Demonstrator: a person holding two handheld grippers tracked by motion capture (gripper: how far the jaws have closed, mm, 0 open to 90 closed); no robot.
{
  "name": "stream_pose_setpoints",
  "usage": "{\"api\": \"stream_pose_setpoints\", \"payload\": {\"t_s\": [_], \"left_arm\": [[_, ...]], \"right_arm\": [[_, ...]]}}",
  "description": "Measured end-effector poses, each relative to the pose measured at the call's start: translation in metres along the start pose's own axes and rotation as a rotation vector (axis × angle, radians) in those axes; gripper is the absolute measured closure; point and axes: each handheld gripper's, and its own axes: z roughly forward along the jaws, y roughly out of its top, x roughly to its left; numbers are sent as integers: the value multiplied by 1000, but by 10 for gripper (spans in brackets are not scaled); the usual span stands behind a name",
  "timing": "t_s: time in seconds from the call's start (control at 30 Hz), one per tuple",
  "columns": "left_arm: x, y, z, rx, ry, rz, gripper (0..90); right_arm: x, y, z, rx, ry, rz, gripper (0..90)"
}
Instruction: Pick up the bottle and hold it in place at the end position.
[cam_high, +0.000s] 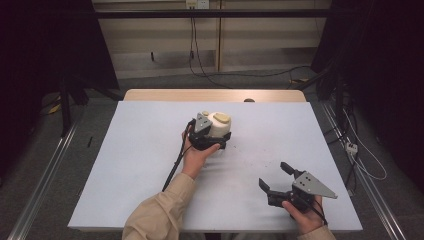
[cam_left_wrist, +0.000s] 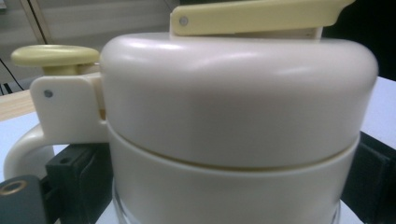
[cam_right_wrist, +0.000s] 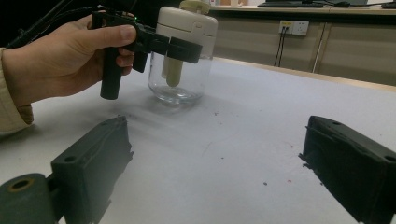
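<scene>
A clear glass jug with a cream lid and a pale yellow lever stands upright at the middle of the white table. My left gripper reaches it from the near left, one jaw on each side of the cream collar, and is shut on it. The left gripper view has the lid close up, a black jaw against either flank. The right gripper view shows the jug held in that gripper by a hand. My right gripper rests near the table's front right, jaws wide open with nothing between them.
Small dark specks dot the table surface between the two grippers. A wooden strip runs along the far edge. Cables and a power strip lie on the floor to the right, and metal rails flank the table.
</scene>
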Motion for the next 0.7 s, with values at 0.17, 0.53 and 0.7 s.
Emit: {"api": "stream_pose_setpoints", "payload": {"t_s": [0.17, 0.53, 0.7], "left_arm": [[1, 1, 3, -2, 2, -4, 54], [3, 0, 10, -10, 7, 6, 54], [0, -1, 9, -3, 9, 27, 54]], "right_arm": [[0, 0, 0, 1, -2, 3, 67], [-3, -1, 0, -1, -8, 13, 66], [-3, -1, 0, 2, -4, 8, 66]]}}
